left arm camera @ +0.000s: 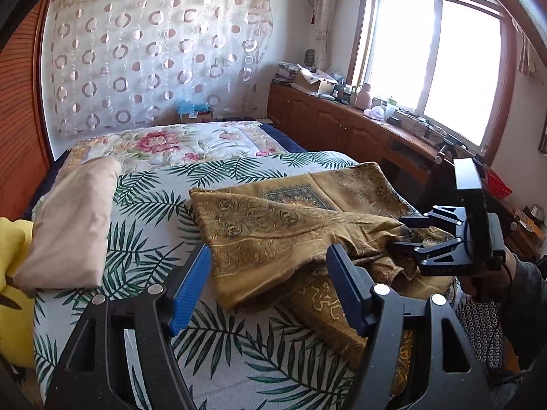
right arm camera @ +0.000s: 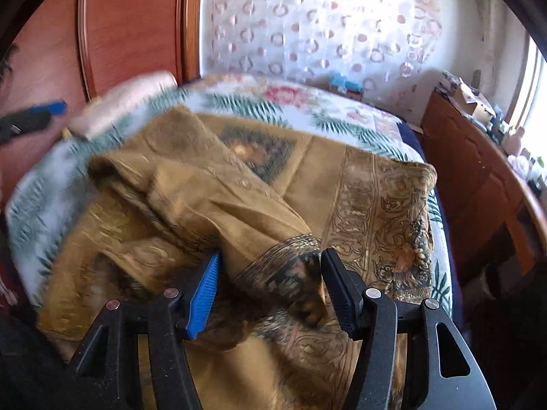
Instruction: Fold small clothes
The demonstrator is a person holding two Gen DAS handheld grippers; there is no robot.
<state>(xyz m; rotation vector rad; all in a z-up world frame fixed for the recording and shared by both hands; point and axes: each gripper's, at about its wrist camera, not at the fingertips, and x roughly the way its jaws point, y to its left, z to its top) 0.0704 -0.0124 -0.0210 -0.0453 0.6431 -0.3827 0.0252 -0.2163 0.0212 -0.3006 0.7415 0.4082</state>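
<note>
The cloth (left arm camera: 283,225) is mustard gold, printed with dark ornamental scrollwork and a grey-green medallion panel. Beneath the cloth, the bedsheet (left arm camera: 143,201) is white with green palm fronds. Beyond the cloth lies a quilt (left arm camera: 171,143), cream with pink flowers. Left of the cloth sits a plain pale-pink folded fabric (left arm camera: 71,225). Beyond the quilt, the curtain (left arm camera: 154,51) is white with pink-brown rings.

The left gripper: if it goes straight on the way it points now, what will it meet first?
Most likely the brown patterned cloth. The left gripper is open, nothing between its fingers, and the cloth's near edge lies just ahead on the leaf-print bedcover. Depth is unclear, so it might touch the bedcover first.
</note>
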